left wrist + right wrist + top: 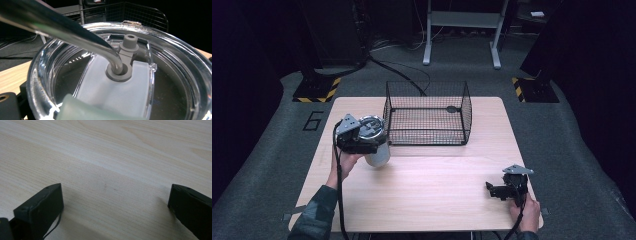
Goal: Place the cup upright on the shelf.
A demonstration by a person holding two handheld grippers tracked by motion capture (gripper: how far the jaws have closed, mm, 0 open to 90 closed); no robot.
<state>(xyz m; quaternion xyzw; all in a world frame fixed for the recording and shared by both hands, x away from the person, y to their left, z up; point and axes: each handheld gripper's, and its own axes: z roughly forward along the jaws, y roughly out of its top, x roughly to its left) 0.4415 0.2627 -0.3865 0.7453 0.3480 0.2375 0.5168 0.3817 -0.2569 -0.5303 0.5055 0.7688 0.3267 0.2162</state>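
Steel cup (377,145) with straw (75,32): you're carrying it in left tongs (362,137), clamped; next, lowering into basket (427,112). Right tongs (504,190) resting wide open, empty.

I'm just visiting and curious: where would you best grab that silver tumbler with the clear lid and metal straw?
Probably the silver tumbler by its round side wall, coming in level from the person's side. The clear lid and bent metal straw crowd the top. The left gripper is already at it.
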